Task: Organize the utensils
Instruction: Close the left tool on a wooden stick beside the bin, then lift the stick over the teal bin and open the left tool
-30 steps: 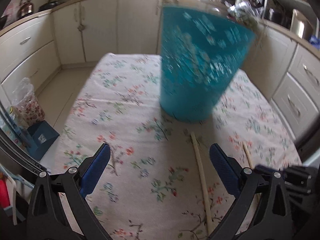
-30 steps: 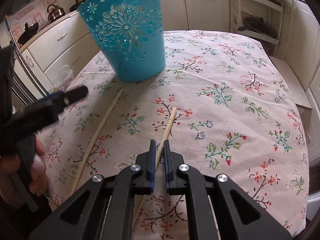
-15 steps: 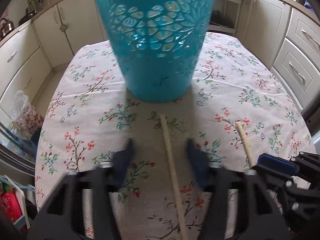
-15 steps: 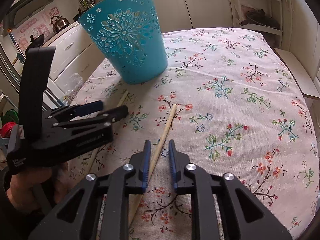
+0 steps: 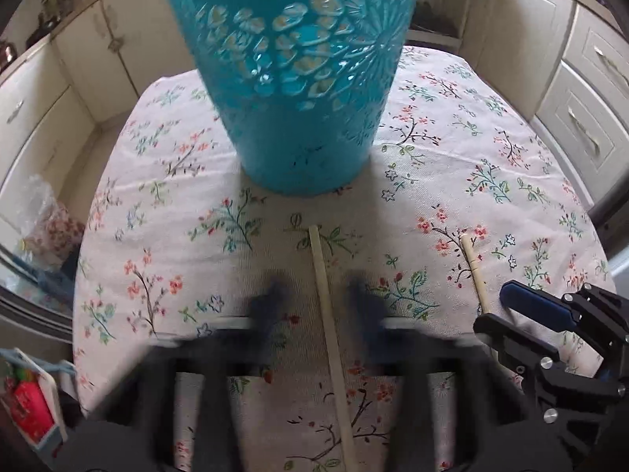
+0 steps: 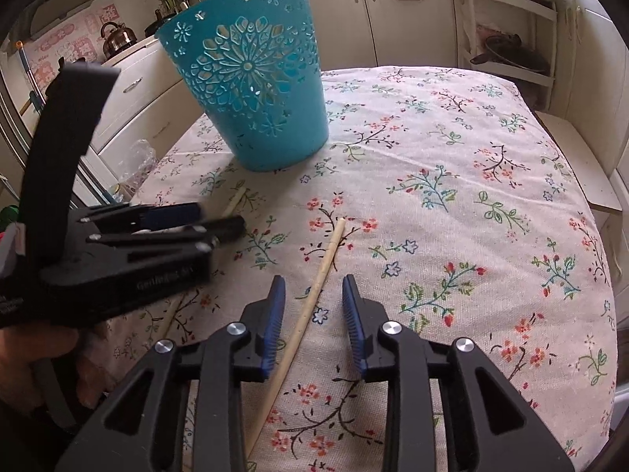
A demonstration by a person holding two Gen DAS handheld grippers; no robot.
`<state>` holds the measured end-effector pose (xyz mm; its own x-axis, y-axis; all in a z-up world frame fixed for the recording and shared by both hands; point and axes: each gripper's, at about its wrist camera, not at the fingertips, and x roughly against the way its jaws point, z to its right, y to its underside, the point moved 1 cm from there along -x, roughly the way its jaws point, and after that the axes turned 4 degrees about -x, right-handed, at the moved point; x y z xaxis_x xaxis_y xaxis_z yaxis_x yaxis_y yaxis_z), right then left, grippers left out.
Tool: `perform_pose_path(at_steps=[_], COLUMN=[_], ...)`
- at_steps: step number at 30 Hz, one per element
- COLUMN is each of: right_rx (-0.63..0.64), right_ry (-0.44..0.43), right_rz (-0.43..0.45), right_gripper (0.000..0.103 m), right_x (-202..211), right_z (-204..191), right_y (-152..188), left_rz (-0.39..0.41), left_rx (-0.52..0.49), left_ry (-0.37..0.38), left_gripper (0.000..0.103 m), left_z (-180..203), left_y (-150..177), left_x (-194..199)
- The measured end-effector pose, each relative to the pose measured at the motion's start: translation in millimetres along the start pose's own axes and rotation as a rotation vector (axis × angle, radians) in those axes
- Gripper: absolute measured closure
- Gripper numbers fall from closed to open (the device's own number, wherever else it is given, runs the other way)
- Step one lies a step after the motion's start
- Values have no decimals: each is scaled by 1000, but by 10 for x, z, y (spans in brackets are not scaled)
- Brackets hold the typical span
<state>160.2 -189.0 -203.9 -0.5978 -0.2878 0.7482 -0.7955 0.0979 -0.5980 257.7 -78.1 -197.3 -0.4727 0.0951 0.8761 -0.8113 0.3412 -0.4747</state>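
Left wrist view: the left gripper (image 5: 316,299) points down at the cloth-covered counter (image 5: 491,149), and its fingers (image 5: 271,303) are smeared by blur on either side of a long wooden stick (image 5: 330,338) that lies flat and runs away toward a teal cut-out basket (image 5: 298,118). The basket stands upright just beyond the stick's far end, not touching it. To the right lies a second stick (image 5: 473,271), its near part hidden behind the right gripper (image 5: 491,306) at the frame's edge. Right wrist view: a hand (image 6: 39,350) holds the left gripper at the left, and here its fingers are seen pinched together on the long stick, whose tip pokes out beyond them toward the basket. The right gripper's own blue-padded fingers (image 6: 277,306) have just been opening and stand partly apart, with the second stick lying on the cloth between them, neither pad pressing on it.
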Motion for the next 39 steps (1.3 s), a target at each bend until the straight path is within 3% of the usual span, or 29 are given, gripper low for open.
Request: perform_pose_path(at_steps=[5, 8, 15, 19, 23, 29, 34, 39], right_rx=[6, -5, -3, -5, -15, -21, -19, -6], right_ry=[6, 0, -11, -19, -33, -46, -55, -56], right_rz=[7, 8, 13, 22, 19, 17, 16, 15], right_gripper=[72, 71, 66, 65, 65, 62, 59, 57], right_x=[9, 20, 27, 30, 33, 33, 16, 0], right_z=[-11, -8, -22, -19, 10, 27, 12, -24], right_y=[12, 22, 28, 32, 24, 13, -8, -17], left_rz=[-13, 41, 279, 484, 625, 754, 875, 912], left_rx=[7, 60, 171, 204, 262, 344, 351, 339], left_ry=[64, 121, 271, 305, 294, 256, 142, 56], left_gripper=[98, 98, 98, 98, 98, 98, 98, 98], left_z=[-49, -177, -428, -541, -658, -815, -844, -822], left_y=[41, 112, -61, -344, -613, -967, -1261, -1509], left_x=[83, 320, 1169, 1617, 1793, 1856, 1850, 1674])
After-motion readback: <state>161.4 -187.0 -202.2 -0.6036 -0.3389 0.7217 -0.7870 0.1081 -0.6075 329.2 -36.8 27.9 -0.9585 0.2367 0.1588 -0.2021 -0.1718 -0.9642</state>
